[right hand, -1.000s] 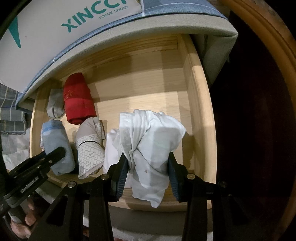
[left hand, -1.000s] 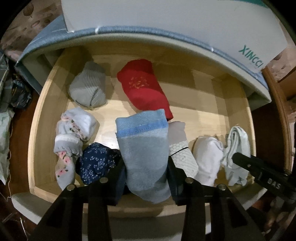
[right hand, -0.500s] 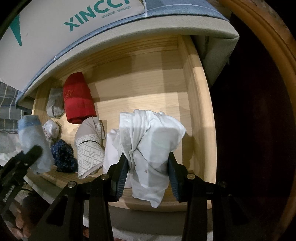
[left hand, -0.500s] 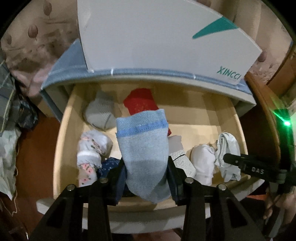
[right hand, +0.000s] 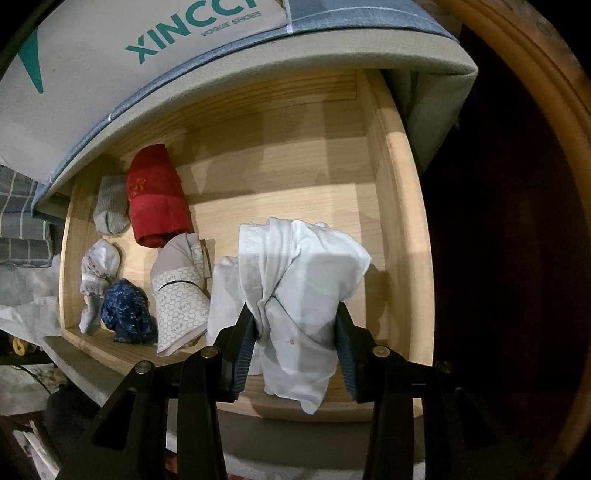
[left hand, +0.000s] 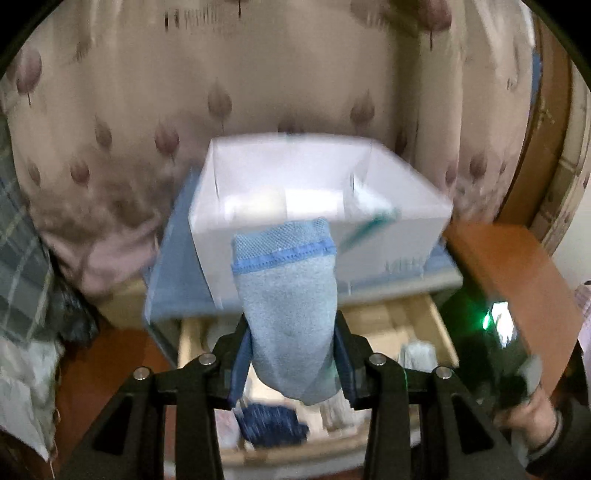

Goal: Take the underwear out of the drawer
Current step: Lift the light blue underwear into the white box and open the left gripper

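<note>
My left gripper (left hand: 293, 363) is shut on a rolled grey-blue underwear (left hand: 290, 306) with a blue band, held high above the open wooden drawer (left hand: 439, 328) and in front of a white shoe box (left hand: 399, 229). The left wrist view is blurred. My right gripper (right hand: 295, 343) is shut on a bundled white underwear (right hand: 306, 291) at the drawer's (right hand: 400, 236) front right. Inside lie a red roll (right hand: 157, 206), a grey roll (right hand: 110, 205), a floral pale roll (right hand: 98, 267), a navy dotted roll (right hand: 127, 312), a beige honeycomb-print roll (right hand: 181, 295) and another white roll (right hand: 223, 291).
The white XINCCI shoe box (right hand: 110, 66) sits on the blue-topped cabinet (right hand: 354, 22) over the drawer. A leaf-patterned curtain (left hand: 110, 110) hangs behind. Plaid fabric (left hand: 22, 258) lies at the left. A person's hand (left hand: 532, 410) holds the right gripper's body at the lower right.
My left gripper has risen out of the drawer with the grey-blue underwear and tilted up, so the box and curtain now fill its view. The right gripper has kept still.
</note>
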The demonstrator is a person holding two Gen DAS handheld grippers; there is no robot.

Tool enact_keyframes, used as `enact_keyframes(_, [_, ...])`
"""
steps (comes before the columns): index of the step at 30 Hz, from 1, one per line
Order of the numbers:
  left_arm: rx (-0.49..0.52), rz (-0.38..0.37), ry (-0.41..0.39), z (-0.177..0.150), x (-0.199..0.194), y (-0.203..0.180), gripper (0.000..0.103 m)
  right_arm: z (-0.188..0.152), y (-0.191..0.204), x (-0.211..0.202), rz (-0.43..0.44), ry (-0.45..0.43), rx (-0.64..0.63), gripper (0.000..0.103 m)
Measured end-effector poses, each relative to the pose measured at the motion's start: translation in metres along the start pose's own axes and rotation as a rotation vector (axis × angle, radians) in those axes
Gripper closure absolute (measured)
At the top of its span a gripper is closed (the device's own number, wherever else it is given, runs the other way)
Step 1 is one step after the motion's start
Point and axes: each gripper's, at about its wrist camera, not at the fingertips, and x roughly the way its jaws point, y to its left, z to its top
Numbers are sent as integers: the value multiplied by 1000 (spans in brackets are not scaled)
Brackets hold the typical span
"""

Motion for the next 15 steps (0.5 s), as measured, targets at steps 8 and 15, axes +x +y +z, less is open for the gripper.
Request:
enact_keyframes(8, [-3,36,-122,69,-9,13,63,0,-2,0,9,1,2,65])
enact_keyframes(15, [34,81,-90,100,31,21,63,1,-3,-1,18,3,10,65])
